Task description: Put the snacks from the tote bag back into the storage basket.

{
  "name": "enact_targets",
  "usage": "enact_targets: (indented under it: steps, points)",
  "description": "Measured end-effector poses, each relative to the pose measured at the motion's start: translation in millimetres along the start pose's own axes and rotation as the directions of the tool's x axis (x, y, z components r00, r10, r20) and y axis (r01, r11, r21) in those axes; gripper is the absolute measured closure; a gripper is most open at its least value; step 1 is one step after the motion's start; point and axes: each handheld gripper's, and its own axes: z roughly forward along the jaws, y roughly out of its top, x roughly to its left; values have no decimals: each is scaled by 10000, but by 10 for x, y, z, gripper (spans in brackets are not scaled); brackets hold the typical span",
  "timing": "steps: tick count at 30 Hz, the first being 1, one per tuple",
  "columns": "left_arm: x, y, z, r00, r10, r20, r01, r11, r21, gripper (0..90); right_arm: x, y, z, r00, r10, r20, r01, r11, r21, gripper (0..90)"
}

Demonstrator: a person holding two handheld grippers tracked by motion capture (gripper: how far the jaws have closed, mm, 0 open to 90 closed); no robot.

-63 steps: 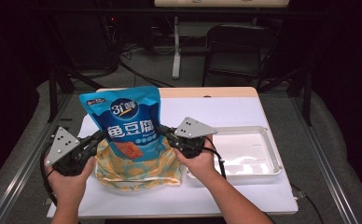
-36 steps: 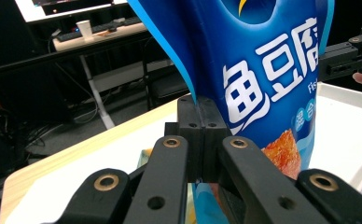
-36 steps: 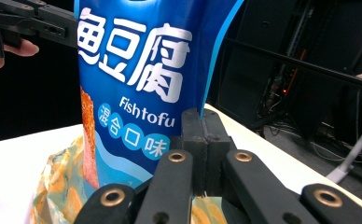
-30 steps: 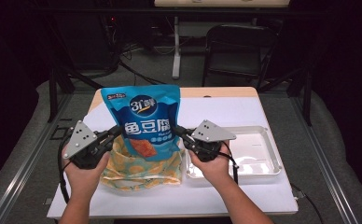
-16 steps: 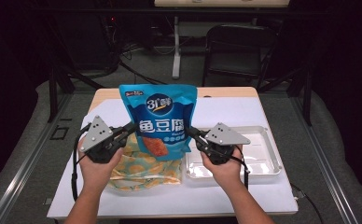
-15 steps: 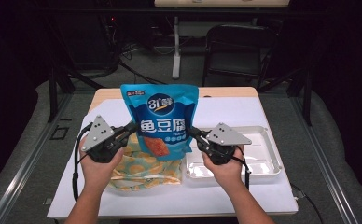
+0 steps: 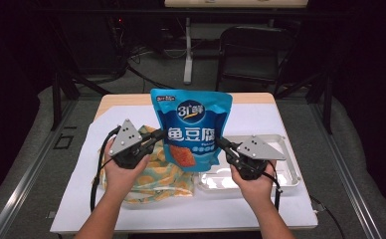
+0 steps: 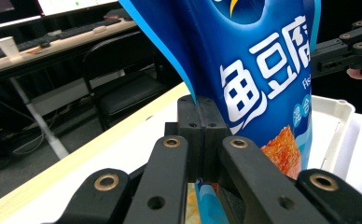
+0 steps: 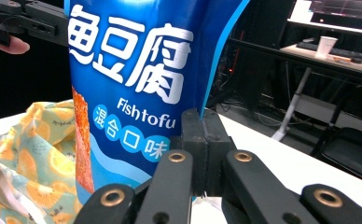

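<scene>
Both claws are clamped on a blue fish tofu snack bag, held upright above the worktop: left claw pinches its left edge, right claw its right edge. Below it, on the near left, lies an orange-print yellow bag; a white tray sits just right of that.

**A dim lab or office recording room**

The counter stands on grey carpet inside a frame of metal rails, like a test rig. Behind it are a black office chair, loose cables on the floor and desk legs. The gripper views show a long desk with keyboards, monitors and a paper cup; the dark background hides the rest.
</scene>
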Motion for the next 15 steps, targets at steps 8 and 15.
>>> enact_targets:
  steps: [8, 15]
  points:
    - [-52, 29, 138, 9993, 123, 360, -121, 9999, -49, 900, -52, -48, -122, 9991, 121, 407, -125, 9999, 112, 900]
    - [-106, 58, 227, 9979, 229, 607, -227, 9997, -38, 900, -108, -76, -193, 9975, 201, 681, -213, 9997, 157, 900]
